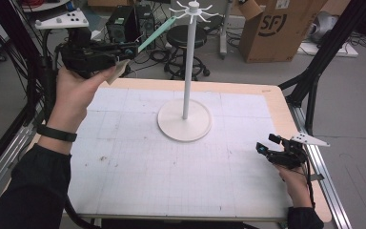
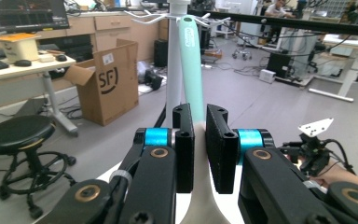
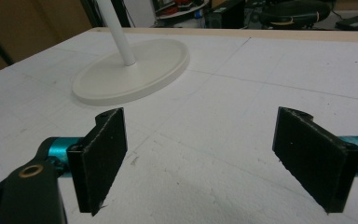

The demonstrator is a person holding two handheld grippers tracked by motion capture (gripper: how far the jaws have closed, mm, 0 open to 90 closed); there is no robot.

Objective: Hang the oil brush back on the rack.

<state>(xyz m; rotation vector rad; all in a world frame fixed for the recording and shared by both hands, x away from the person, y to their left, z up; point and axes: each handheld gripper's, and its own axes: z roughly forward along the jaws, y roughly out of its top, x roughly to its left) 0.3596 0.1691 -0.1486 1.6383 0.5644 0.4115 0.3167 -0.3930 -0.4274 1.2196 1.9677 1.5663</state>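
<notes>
While our left gripper [image 2: 199,149] clamps the mint-green spatula [image 2: 191,70], its tip reaches the hook crown of the white stand [image 1: 186,76].
We keep our right gripper [image 3: 214,158] with jaws wide apart, low over the bench [image 1: 138,191], near the stand's round base.

Lower end of the mint utensil [image 2: 190,70] hidden between the left tool's [image 2: 199,135] jaws.
</notes>
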